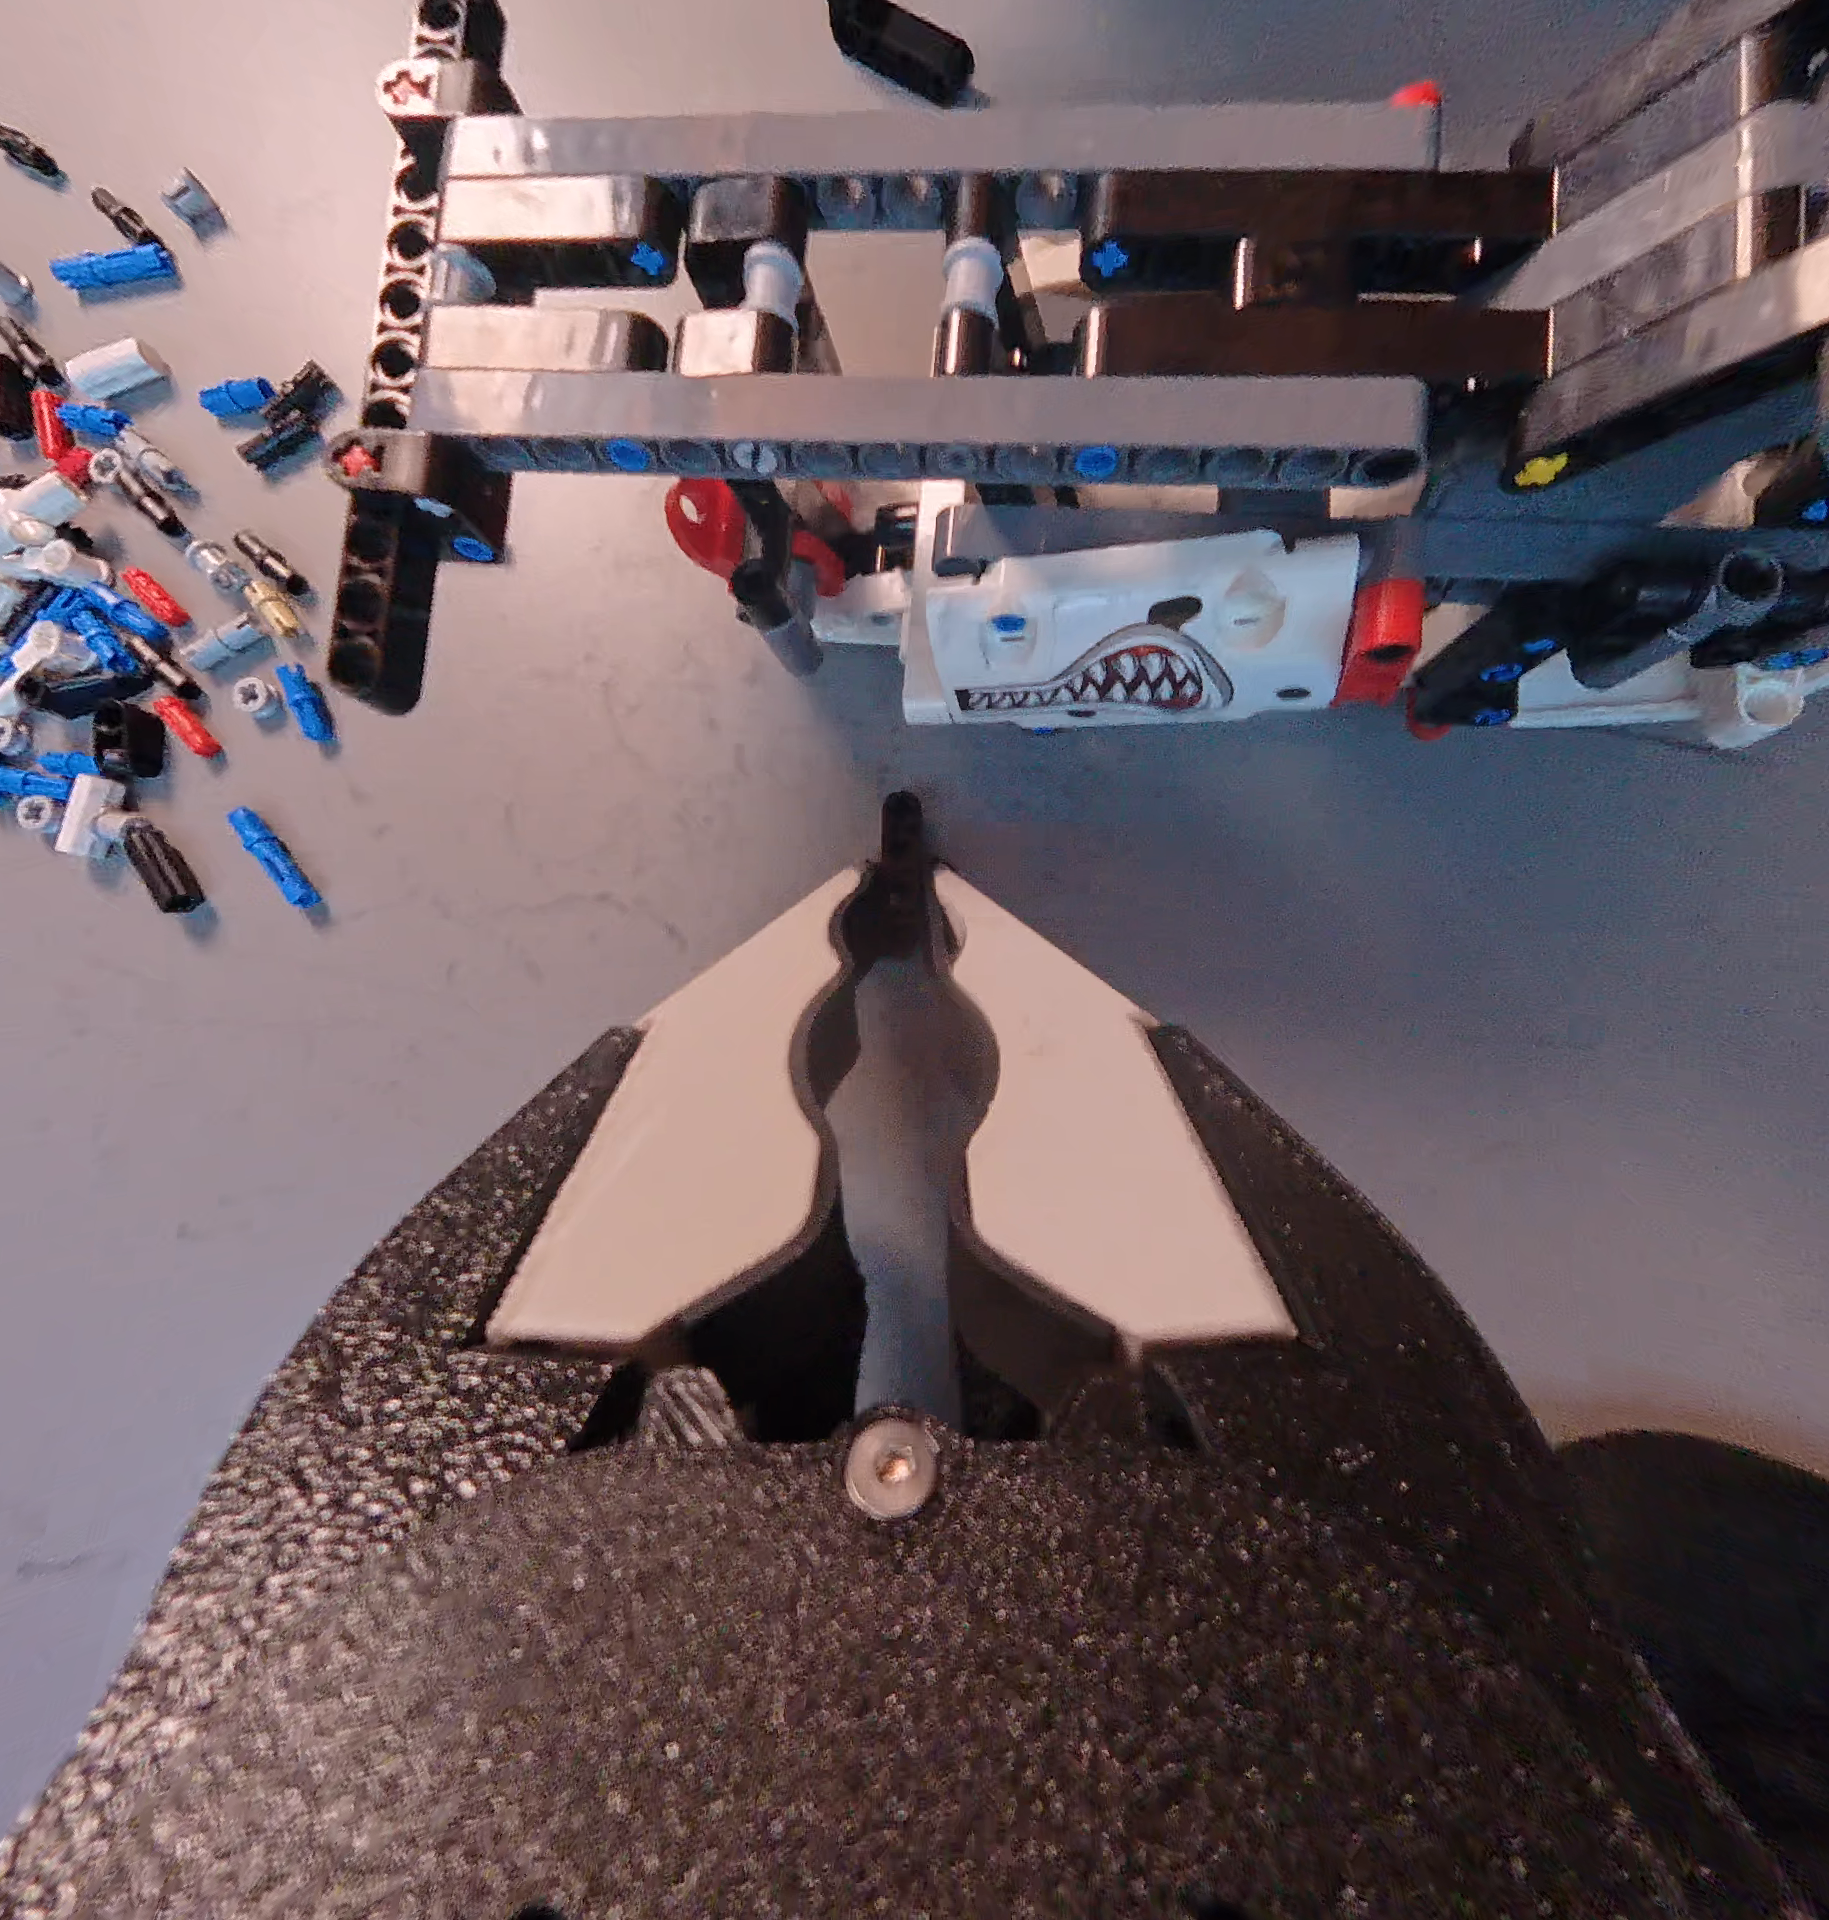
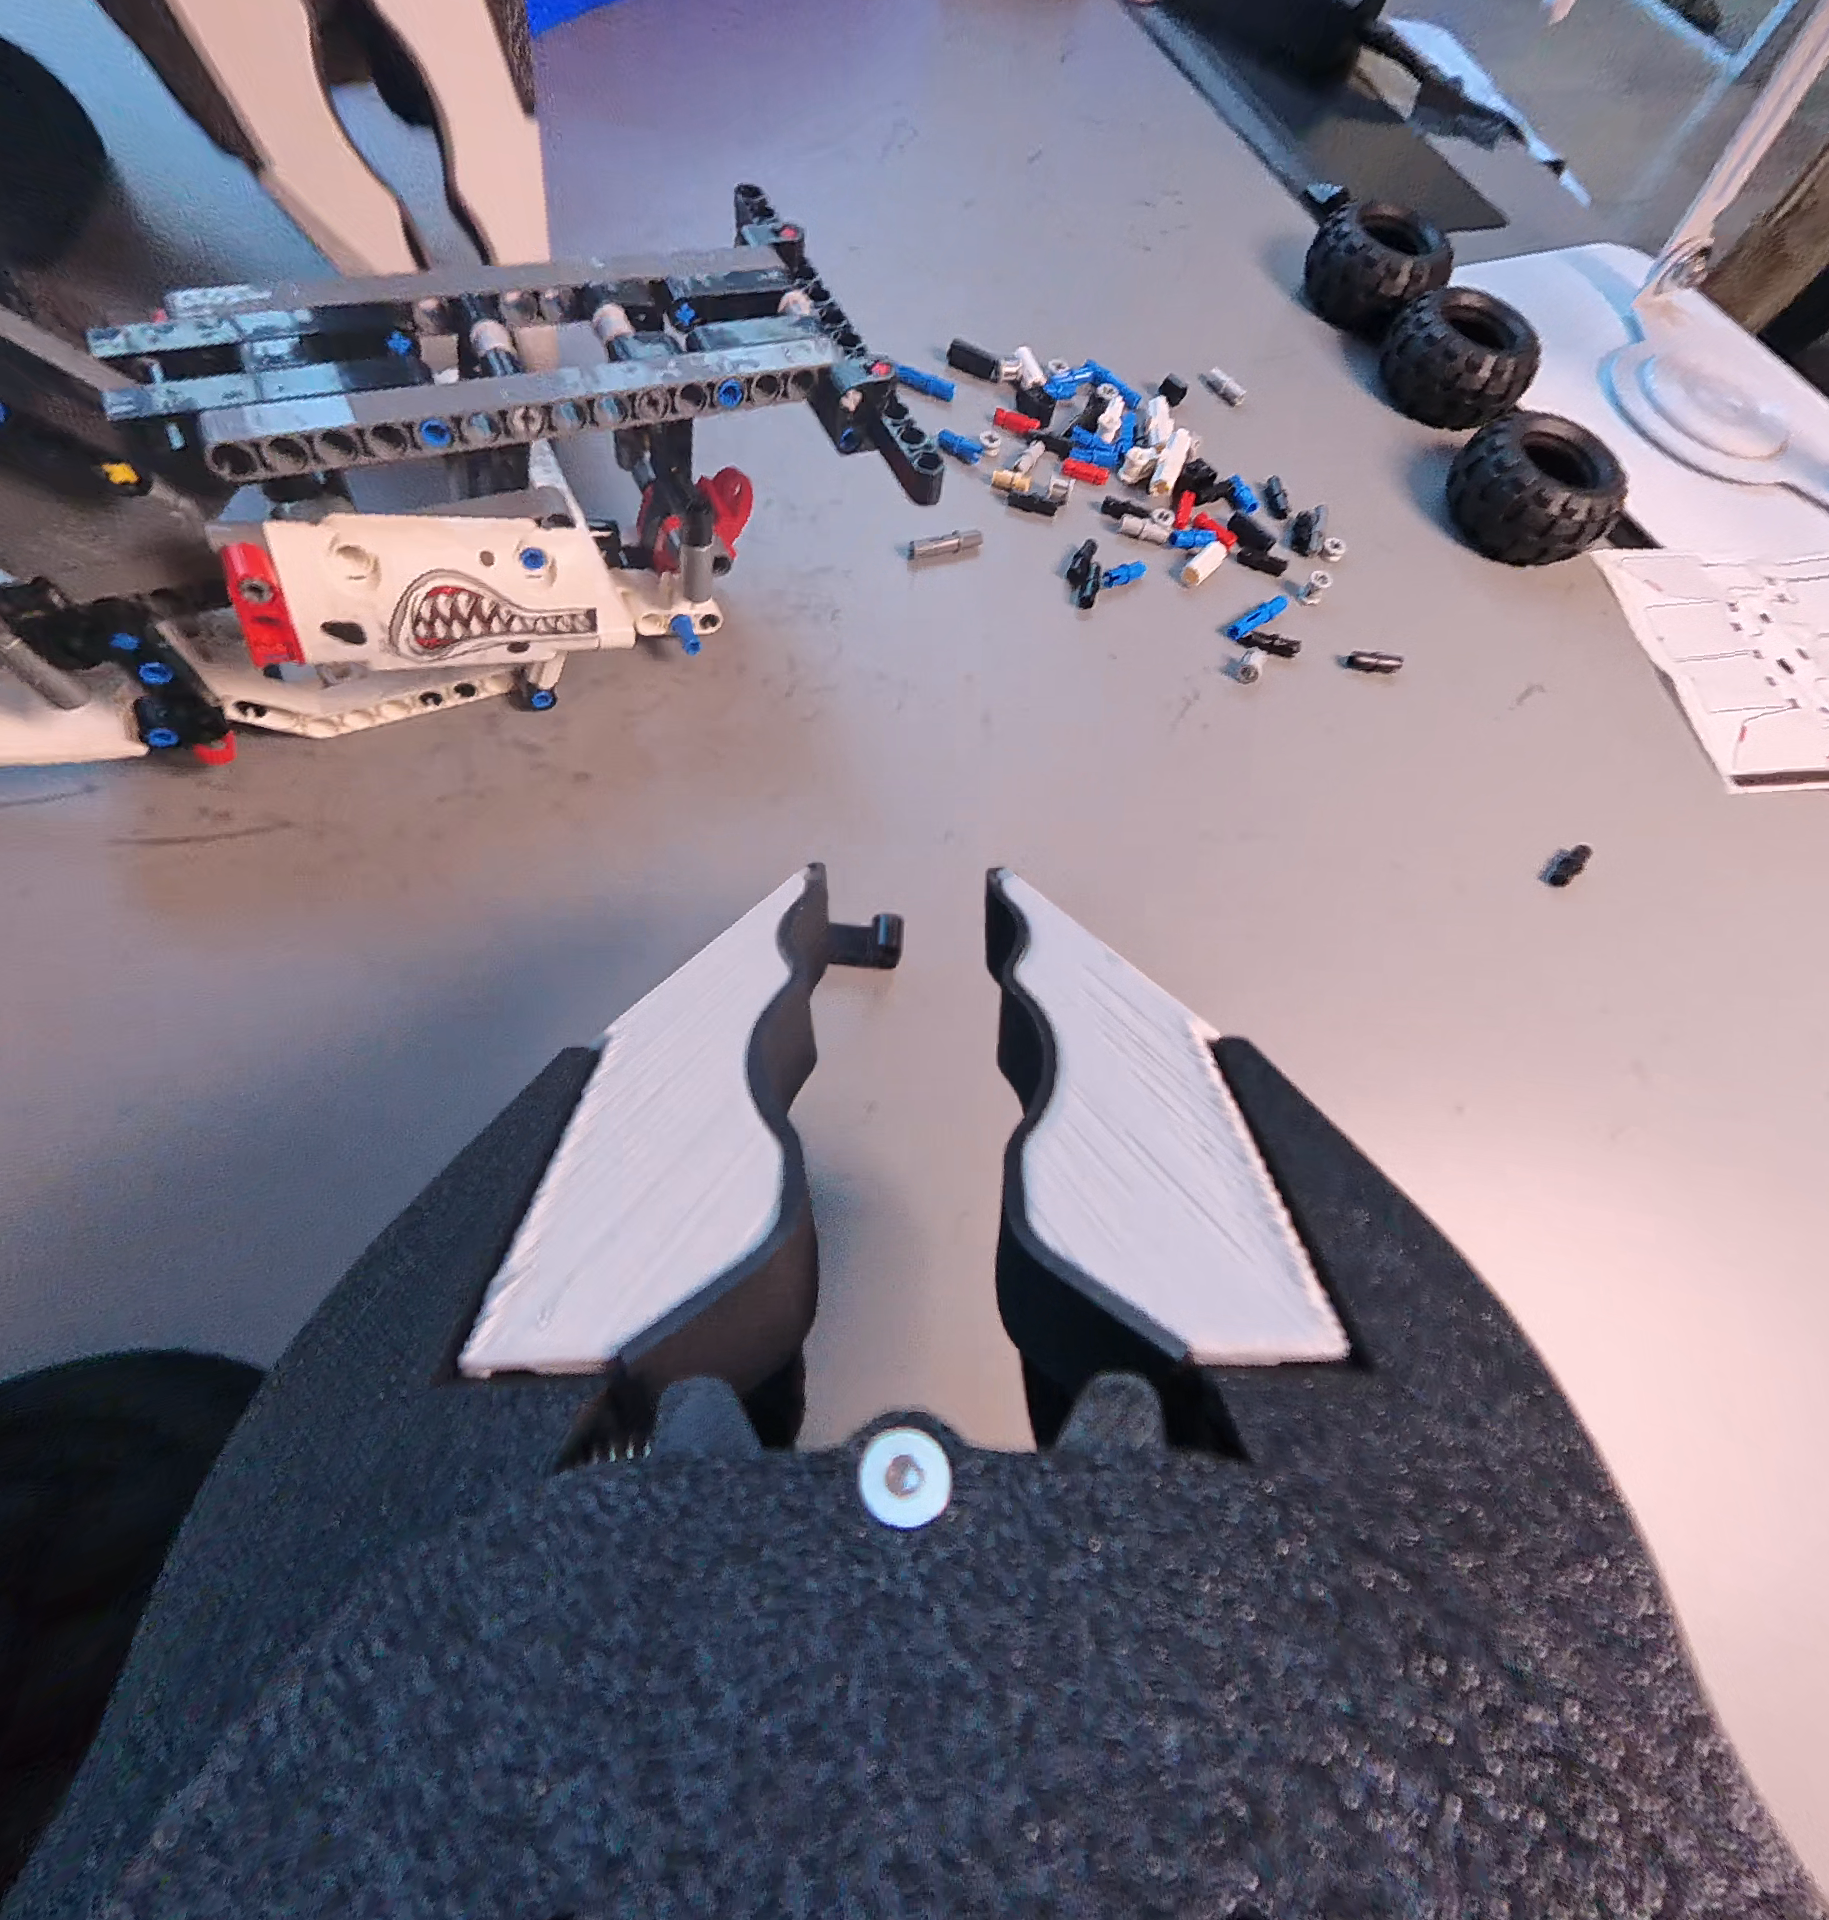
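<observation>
Left gripper pressed together, pinching a small black plastic peg by one end so the tip sticks out, pointing at the grey-and-black brick-built truck frame with a white shark-mouth panel just ahead. Right gripper spread wide, another little black peg touching its left finger, not squeezed. Heap of blue, black, red pegs and three black knobbly rubber tyres lying well apart on the grey table.
</observation>
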